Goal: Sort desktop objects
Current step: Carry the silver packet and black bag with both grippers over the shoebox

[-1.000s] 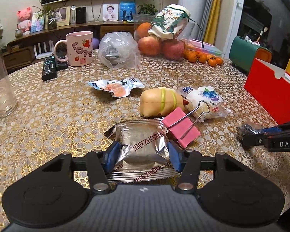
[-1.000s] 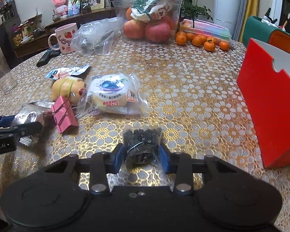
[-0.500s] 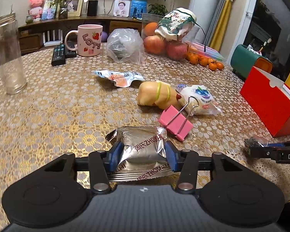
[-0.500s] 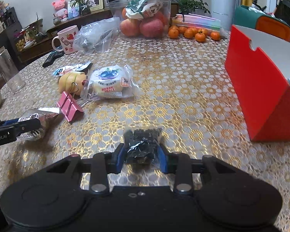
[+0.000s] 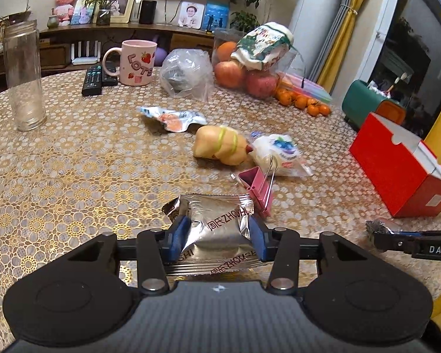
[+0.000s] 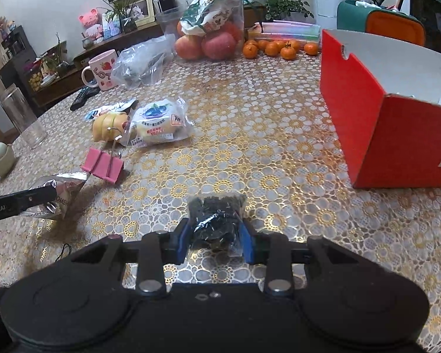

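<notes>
The left hand-held gripper (image 5: 219, 235) is clenched on a silver foil snack packet (image 5: 217, 223), its blue fingers (image 5: 179, 236) pressing the packet from both sides just above the gold-patterned worktop (image 5: 73, 170). The right hand-held gripper (image 6: 214, 242) grips a small clear bag of dark bits (image 6: 216, 219), held low over the worktop in front of the open red box (image 6: 376, 117), which stands off to its right. A pink binder clip (image 5: 257, 189) lies just beyond the foil packet, its wire handles pointing toward a wrapped bun with a blueberry label (image 5: 279, 151). Touching that bun on its left is a yellow plush toy (image 5: 220, 145), and farther back a flat snack sachet (image 5: 173, 117). At the far side of the worktop stand a pink mug (image 5: 136, 63), two remote controls (image 5: 92, 81), a crumpled clear plastic bag (image 5: 188, 73), a bag of apples (image 5: 250, 67) and a row of small oranges (image 5: 302, 103). A tall empty glass jar (image 5: 23, 76) stands upright at the left.
</notes>
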### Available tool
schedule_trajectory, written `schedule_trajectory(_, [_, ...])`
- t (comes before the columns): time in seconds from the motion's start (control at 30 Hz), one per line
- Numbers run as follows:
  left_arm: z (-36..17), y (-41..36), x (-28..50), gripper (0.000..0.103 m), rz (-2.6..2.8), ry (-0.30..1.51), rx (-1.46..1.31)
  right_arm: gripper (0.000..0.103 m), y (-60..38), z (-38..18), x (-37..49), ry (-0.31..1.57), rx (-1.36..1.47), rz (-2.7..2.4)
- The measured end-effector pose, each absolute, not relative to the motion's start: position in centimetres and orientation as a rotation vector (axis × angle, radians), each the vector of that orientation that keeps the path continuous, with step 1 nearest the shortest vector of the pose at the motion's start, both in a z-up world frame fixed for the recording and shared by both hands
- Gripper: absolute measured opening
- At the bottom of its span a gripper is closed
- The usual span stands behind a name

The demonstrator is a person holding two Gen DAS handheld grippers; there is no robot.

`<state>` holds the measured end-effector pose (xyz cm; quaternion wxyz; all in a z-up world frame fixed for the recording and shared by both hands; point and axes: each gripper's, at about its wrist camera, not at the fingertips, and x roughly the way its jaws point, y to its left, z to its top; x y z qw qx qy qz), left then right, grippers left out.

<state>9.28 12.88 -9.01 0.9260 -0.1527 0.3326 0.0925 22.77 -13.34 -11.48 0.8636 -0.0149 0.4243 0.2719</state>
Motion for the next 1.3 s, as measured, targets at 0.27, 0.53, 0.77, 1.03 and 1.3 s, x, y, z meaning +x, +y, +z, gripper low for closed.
schedule_trajectory(0.27, [-7.6,11.4,9.3,0.044,0.174,0.654,-0.318,0.033,-15.0,-10.6,22.6,0.865,-0.015,0.582])
schedule_trajectory(0.53, [-6.1,10.1,9.8,0.044,0.152,0.63,-0.319,0.033,-16.9,-10.1,22.8,0.852,0.016,0.573])
schedule_trajectory(0.77, [-4.7,8.0,10.5,0.044,0.103,0.611,-0.312,0.033,-18.6,-8.6,22.7,0.816,0.043,0.574])
schedule_trajectory(1.03, [-2.9,4.7,12.5,0.044,0.033,0.591,-0.277,0.033,-21.5,-5.9,23.2,0.745,0.063,0.557])
schedule_trajectory(1.3, [-1.0,-0.6,16.2,0.044,-0.077,0.57,-0.22,0.033,-25.4,-3.8,24.7,0.688,0.061,0.495])
